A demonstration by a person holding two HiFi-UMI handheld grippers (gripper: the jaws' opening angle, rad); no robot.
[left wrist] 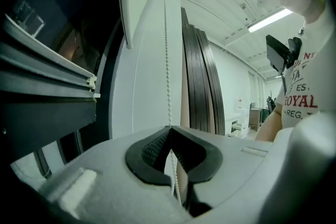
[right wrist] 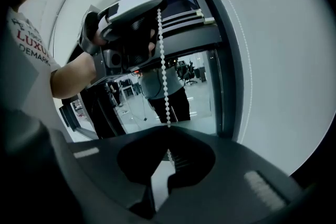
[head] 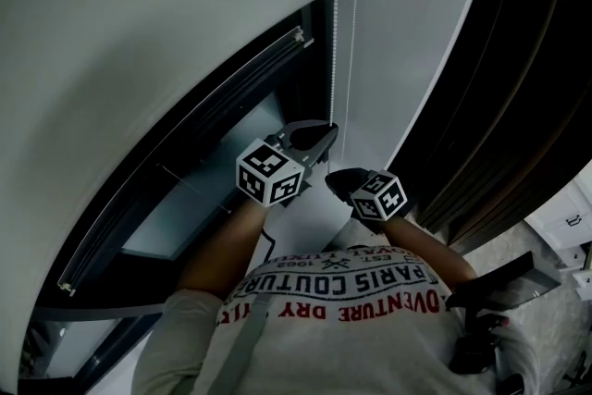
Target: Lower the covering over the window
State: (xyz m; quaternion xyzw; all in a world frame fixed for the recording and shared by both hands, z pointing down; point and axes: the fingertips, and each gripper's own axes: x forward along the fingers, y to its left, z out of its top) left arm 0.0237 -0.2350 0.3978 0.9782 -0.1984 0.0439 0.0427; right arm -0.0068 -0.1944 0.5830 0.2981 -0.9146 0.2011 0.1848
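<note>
A white roller blind (head: pixel 139 32) covers the upper window, and its bottom bar (head: pixel 185 153) hangs above the bare glass (head: pixel 203 199). Beside the blind a white bead chain (head: pixel 334 42) hangs down. My left gripper (head: pixel 331 132) is shut on the chain, which runs up out of its pads in the left gripper view (left wrist: pixel 170 131). Just below it, my right gripper (head: pixel 335 183) is shut on the same chain (right wrist: pixel 163 71), which enters its closed jaws in the right gripper view (right wrist: pixel 169 131). The left gripper (right wrist: pixel 131 13) shows higher on the chain in that view.
A white wall strip (head: pixel 407 32) stands right of the chain, with dark ribbed panels (head: pixel 518 106) beyond it. The dark window frame (head: pixel 305 79) runs along the left of the chain. A black device (head: pixel 499 282) sits at the lower right near the person's body.
</note>
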